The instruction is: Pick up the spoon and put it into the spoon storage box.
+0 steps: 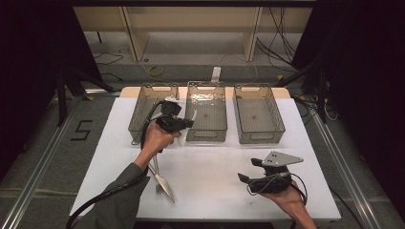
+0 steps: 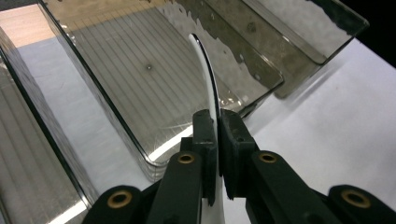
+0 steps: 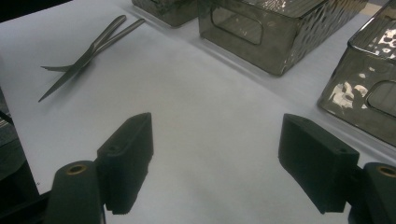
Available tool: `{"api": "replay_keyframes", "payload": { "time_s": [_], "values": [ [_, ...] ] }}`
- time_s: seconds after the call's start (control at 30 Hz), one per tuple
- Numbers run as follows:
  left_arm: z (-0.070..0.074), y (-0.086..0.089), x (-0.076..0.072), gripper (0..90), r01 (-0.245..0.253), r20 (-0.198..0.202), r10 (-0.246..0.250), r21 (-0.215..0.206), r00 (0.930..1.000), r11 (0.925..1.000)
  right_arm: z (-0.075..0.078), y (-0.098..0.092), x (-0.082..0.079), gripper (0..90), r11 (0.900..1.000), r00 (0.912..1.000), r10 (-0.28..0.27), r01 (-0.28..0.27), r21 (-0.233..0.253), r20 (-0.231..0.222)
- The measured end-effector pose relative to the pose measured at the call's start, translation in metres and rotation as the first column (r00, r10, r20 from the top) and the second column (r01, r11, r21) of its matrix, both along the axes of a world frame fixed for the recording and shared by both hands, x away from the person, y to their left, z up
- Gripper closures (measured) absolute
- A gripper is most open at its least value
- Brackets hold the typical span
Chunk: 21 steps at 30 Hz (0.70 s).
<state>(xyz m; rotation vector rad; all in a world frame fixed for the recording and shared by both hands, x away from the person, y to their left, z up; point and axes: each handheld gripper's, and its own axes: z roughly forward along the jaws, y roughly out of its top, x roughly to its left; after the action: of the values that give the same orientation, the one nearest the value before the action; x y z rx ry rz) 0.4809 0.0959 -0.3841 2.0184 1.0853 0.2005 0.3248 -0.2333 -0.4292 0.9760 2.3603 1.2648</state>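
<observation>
The left gripper (image 1: pixel 184 123) hangs over the front of the row of three smoky clear plastic bins, clenched on a slim white curved utensil (image 2: pixel 208 79) whose handle runs up between the jaws. In the left gripper view its pale tip arcs out above the ribbed floor of the middle bin (image 2: pixel 140 79), so I judge it is being carried in to be dropped there; the thin edge-on grip keeps it from twisting while it travels. Seen from above, that gripper sits at about eleven o'clock on the white tabletop (image 1: pixel 215 162), at the gap between the left bin (image 1: pixel 143 102) and the middle one.

Nearer the person, at about seven o'clock, a pair of steel scissors-like instruments (image 1: pixel 161 181) lies flat beside the left forearm, blades partly crossed. They rest within easy reach of either hand, probably waiting their turn for sorting.

The right gripper (image 1: pixel 246 180) rests low at about five o'clock, its grey three-cornered plate on top. Its jaws stand wide apart with nothing between them, bare tabletop showing through the gap in the right gripper view, and they point toward the instruments at ten o'clock in that view. It looks parked out of the way, ready for the next pick. The right bin (image 1: pixel 258 114) at one o'clock looks empty.
</observation>
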Motion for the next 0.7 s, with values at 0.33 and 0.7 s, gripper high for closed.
{"api": "replay_keyframes", "payload": {
  "time_s": [0.33,0.7],
  "values": [
    [0.014,-0.007,0.018,85.1,-0.025,0.035,0.025,-0.019,0.9991,0.9995,0.000,-0.001,0.000,27.3,1.000,1.0000,0.001,-0.001,0.007,-0.002],
    [0.012,-0.022,0.032,85.1,-0.048,0.047,0.049,-0.024,0.9977,0.9986,0.000,-0.001,0.000,27.3,1.000,1.0000,-0.001,0.001,0.003,0.003]
  ]
}}
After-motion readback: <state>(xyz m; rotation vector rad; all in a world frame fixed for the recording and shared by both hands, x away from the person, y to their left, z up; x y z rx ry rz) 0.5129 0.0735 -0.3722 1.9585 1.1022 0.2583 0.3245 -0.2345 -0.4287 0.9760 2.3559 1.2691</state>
